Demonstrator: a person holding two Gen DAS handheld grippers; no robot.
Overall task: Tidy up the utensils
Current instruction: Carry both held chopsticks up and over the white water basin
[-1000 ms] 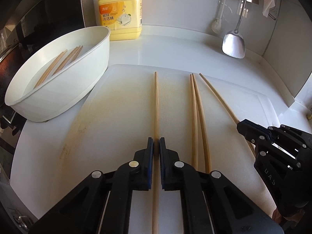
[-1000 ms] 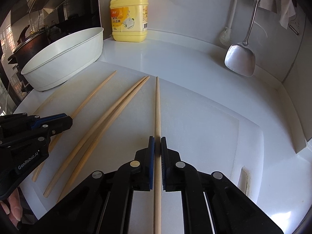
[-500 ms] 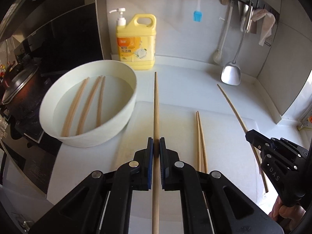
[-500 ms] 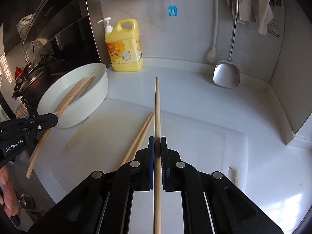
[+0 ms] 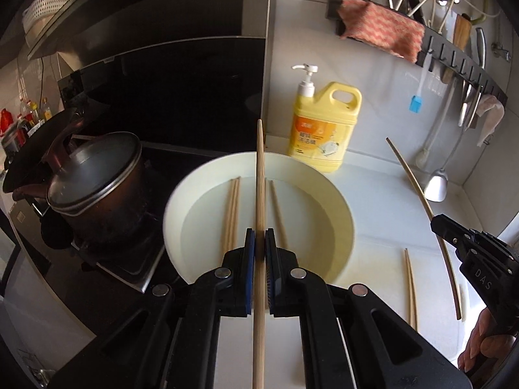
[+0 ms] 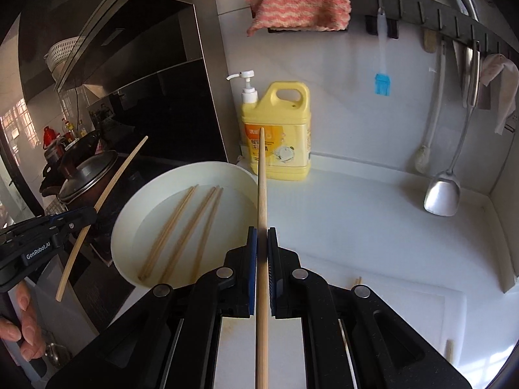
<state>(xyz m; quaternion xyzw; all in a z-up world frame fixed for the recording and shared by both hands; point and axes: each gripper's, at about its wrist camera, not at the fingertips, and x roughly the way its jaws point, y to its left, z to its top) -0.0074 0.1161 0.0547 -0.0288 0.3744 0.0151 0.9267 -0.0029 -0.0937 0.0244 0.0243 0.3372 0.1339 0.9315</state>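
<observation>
Sitting at the far left, a lidded pot (image 5: 94,175) rests on the stove beside a white bowl (image 5: 337,207) with three chopsticks (image 5: 231,214) lying inside. Over the bowl, the left gripper (image 5: 258,243) has its jaws clamped on one chopstick (image 5: 259,178). Behind stands a yellow soap bottle (image 5: 324,129). Further right, the right gripper (image 6: 262,243) pinches another chopstick (image 6: 262,178), and two more chopsticks (image 5: 409,278) lie on the white board (image 5: 382,259); a ladle (image 6: 442,194) hangs far right.

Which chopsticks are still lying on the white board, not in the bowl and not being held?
The pair of chopsticks lying side by side on the white cutting board, right of the bowl. Three others lie in the bowl; each gripper holds one.
</observation>
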